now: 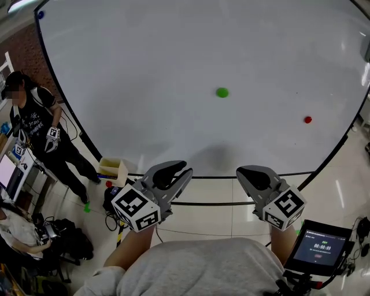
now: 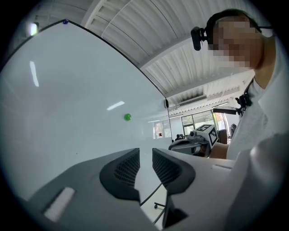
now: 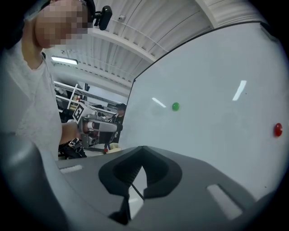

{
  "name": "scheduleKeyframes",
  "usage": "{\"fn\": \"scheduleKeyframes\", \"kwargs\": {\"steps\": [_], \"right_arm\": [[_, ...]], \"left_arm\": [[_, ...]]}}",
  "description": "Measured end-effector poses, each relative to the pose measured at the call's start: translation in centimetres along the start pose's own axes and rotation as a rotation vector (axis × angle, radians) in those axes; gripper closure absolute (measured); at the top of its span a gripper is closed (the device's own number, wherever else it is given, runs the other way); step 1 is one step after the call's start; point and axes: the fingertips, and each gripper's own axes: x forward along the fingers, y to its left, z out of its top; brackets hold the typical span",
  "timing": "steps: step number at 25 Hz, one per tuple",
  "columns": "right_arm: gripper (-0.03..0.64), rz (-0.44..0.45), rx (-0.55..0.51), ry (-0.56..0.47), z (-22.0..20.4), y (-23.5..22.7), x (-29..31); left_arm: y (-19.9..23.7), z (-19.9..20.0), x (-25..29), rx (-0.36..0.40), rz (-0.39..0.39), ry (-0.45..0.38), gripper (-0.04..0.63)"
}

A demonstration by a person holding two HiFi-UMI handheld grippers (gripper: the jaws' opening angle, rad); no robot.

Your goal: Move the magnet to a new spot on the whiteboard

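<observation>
A green magnet [image 1: 222, 92] sticks near the middle of the big whiteboard [image 1: 144, 87]; it also shows in the left gripper view [image 2: 128, 117] and the right gripper view [image 3: 175, 106]. A red magnet [image 1: 307, 119] sits lower right on the board, and a blue one [image 1: 40, 14] is at its top left corner. Both grippers are held short of the board's lower edge, well away from the magnets. My left gripper [image 1: 179, 169] [image 2: 145, 151] is open with nothing between its jaws. My right gripper [image 1: 245, 171] [image 3: 142, 148] is shut, tips touching, empty.
A person [image 1: 34, 127] stands left of the board holding another gripper. A small cream box [image 1: 113, 170] and cables lie on the tiled floor below the board's black frame [image 1: 231, 175]. A tablet screen [image 1: 321, 248] is at lower right. Bags [image 1: 58, 237] lie at lower left.
</observation>
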Motion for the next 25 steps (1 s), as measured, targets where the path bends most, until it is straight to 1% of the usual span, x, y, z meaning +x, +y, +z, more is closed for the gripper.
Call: {"fn": "scheduleKeyframes", "kwargs": {"steps": [14, 25], "right_arm": [[0.614, 0.016, 0.009, -0.01, 0.2, 0.2, 0.3], [0.614, 0.009, 0.024, -0.002, -0.4, 0.1, 0.2]], "left_arm": [[-0.1, -0.5, 0.0, -0.01, 0.005, 0.016, 0.532], [-0.3, -1.1, 0.4, -0.018, 0.002, 0.029, 0.532]]}}
